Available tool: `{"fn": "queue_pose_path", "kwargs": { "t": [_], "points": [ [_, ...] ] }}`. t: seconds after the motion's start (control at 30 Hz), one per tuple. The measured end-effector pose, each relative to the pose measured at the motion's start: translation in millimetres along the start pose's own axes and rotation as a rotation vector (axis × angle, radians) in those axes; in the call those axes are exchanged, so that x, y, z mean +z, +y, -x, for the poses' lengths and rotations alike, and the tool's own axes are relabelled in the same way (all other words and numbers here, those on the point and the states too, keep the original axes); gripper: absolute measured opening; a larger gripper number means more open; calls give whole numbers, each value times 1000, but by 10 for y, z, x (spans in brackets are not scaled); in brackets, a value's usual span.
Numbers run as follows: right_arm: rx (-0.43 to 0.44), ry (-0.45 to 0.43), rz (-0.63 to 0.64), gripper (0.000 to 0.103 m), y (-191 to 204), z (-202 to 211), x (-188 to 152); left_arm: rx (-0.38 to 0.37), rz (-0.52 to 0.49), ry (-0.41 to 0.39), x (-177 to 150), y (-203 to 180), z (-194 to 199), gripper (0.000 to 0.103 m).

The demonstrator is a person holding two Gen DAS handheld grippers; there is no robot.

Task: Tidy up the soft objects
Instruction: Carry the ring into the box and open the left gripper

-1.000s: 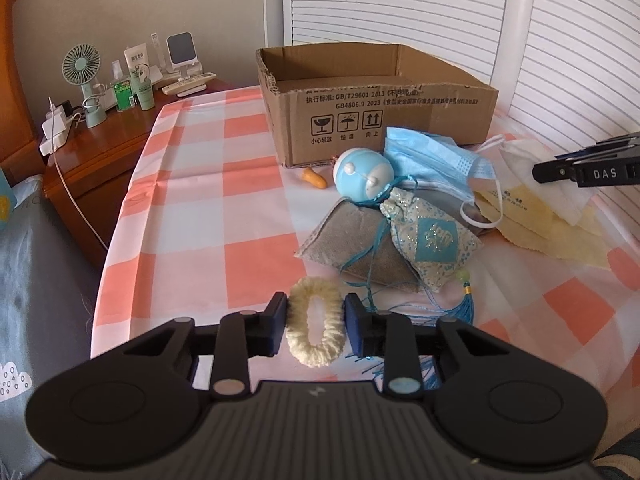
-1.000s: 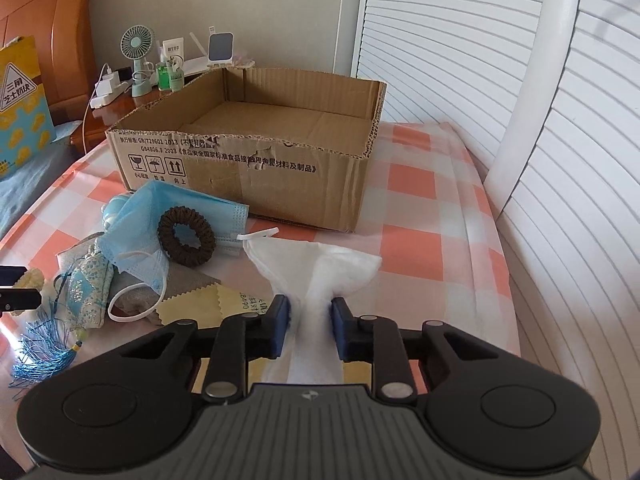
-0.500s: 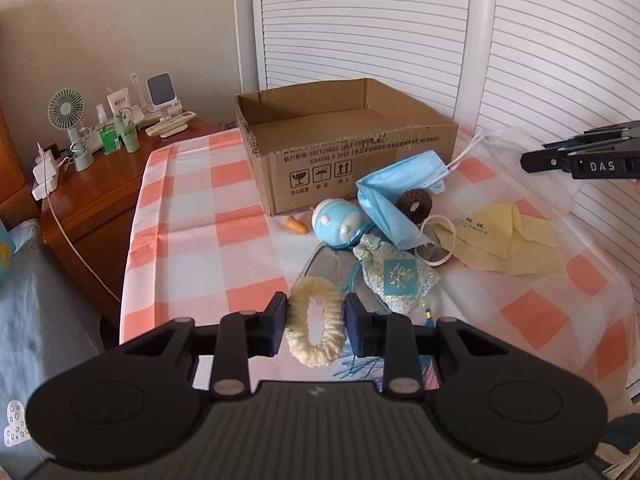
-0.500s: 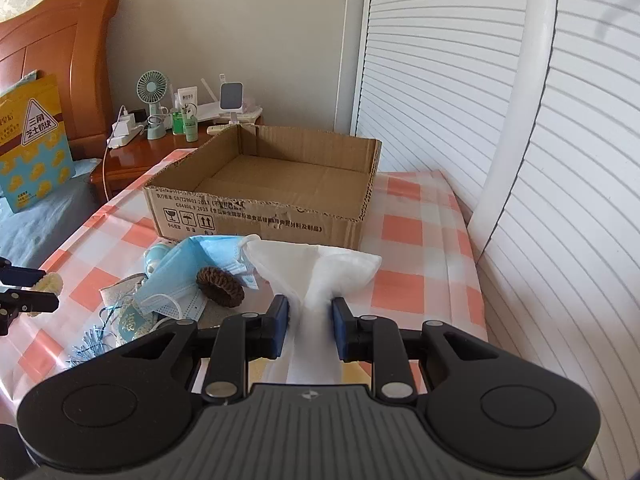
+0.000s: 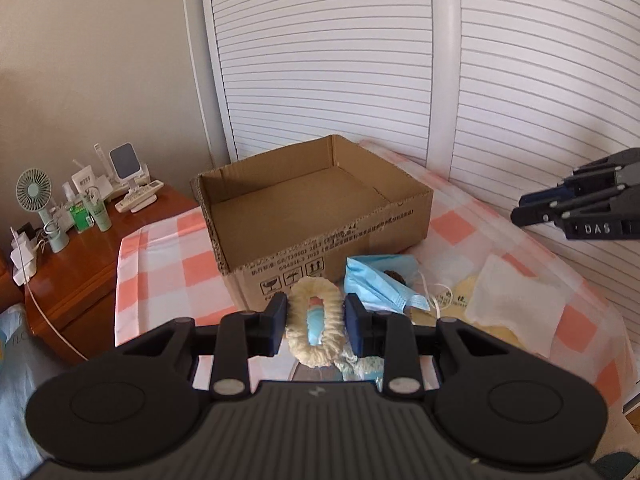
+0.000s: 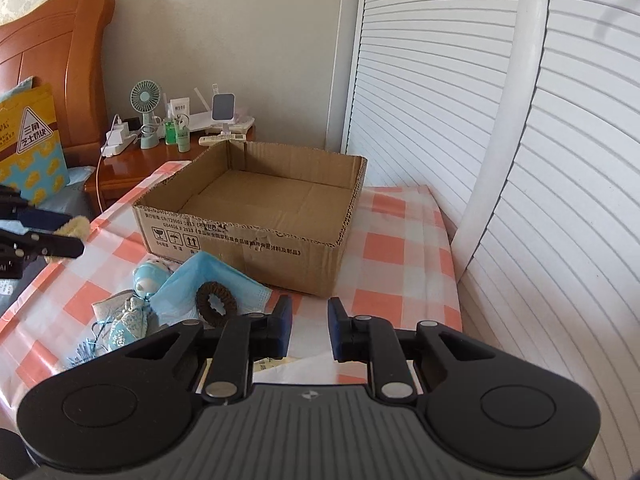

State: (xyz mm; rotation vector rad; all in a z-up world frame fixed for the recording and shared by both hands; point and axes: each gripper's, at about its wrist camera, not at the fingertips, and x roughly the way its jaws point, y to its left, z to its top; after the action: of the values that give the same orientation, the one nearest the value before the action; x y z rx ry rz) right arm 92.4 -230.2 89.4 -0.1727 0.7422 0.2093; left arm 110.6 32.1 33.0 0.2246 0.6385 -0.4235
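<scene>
My left gripper [image 5: 316,320] is shut on a cream fluffy scrunchie [image 5: 316,289], held in the air just before the front wall of the open, empty cardboard box [image 5: 320,248]. In the right wrist view the left gripper [image 6: 76,236] comes in from the left edge. My right gripper [image 6: 310,328] hangs above the table, its jaws closing with nothing between them. A white tissue [image 5: 516,300] lies flat on the table under it. A blue face mask [image 6: 208,276], a brown scrunchie [image 6: 216,304], a blue round toy [image 6: 150,278] and a tasselled sachet [image 6: 128,320] lie in front of the box.
The table has an orange-and-white checked cloth [image 6: 404,248]. A yellow cloth [image 5: 452,296] lies beside the tissue. A wooden nightstand [image 5: 80,264] with a small fan [image 5: 34,196] and bottles stands at the left. White louvred doors [image 6: 520,160] run close along the right.
Both grippers have risen. The white tissue has left the right gripper's fingers and now lies on the table. The left gripper has carried the cream scrunchie up towards the box.
</scene>
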Motion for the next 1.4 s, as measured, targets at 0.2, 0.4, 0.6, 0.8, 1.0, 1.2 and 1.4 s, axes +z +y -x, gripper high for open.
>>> {"fn": "queue_pose_path", "kwargs": {
  "t": [0.2,0.4,0.6,0.8,1.0,1.2,1.4],
  "points": [
    [63,58,1,89,-33,-144,-281,-30,-15,9,55,-58,-115,30],
    [70,160,11,89,1,-413,-571,-40,-11,41,-7,-73,-178,30],
    [91,214,-41,89,-90,-612,-697,-35,-14,53,-29,-68,-167,30],
    [46,200,12,62,6,-546,-700,-35,-23,58,-29,-67,-168,30],
    [27,182,65,21,109,-433,-676,-35,-30,53,-24,-81,-146,30],
    [41,165,73,14,126,-327,-613,-36,-44,49,-20,-92,-94,30],
    [58,128,79,14,140,-136,-498,-37,-68,36,70,-66,-55,30]
  ]
}}
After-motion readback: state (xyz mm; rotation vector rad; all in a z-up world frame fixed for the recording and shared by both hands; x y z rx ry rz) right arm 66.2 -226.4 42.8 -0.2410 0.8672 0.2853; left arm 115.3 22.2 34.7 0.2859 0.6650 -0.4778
